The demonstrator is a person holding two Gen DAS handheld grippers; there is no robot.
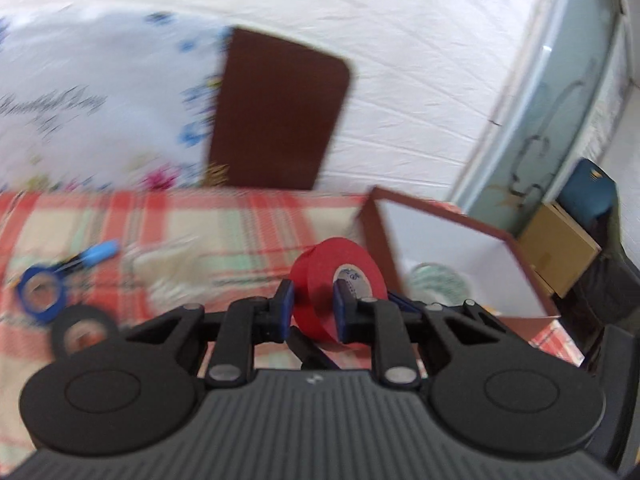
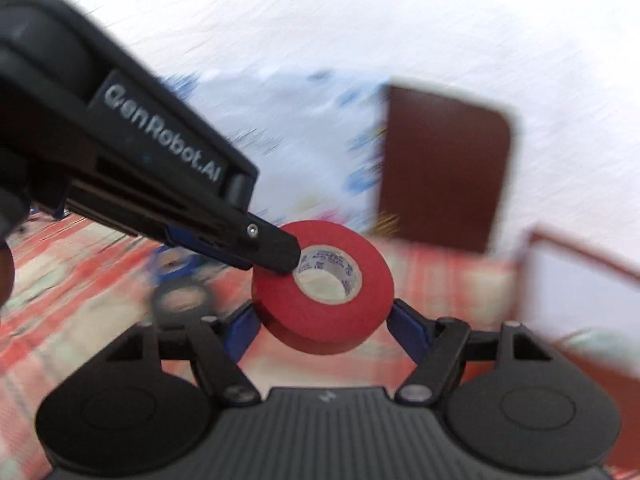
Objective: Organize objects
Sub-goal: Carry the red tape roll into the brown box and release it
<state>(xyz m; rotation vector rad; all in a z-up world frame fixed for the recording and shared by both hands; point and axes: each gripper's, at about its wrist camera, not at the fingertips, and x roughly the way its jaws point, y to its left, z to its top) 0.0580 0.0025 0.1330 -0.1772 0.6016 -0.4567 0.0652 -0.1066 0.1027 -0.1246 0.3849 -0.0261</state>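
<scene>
The red tape roll hung in the air above the checked cloth, just short of the open box at the cloth's right end. Your left gripper was clamped on it, one pad outside the wall and one pad in the core. In the right wrist view the roll also sat between the blue fingers of your right gripper; those stood wide at either side, and whether they pressed on it you could not have told through the blur. A clear tape roll lay inside the box. Toward the cloth's left edge lay a black tape roll, a blue tape roll and a blue marker. A brown lid leaned upright at the far edge.
</scene>
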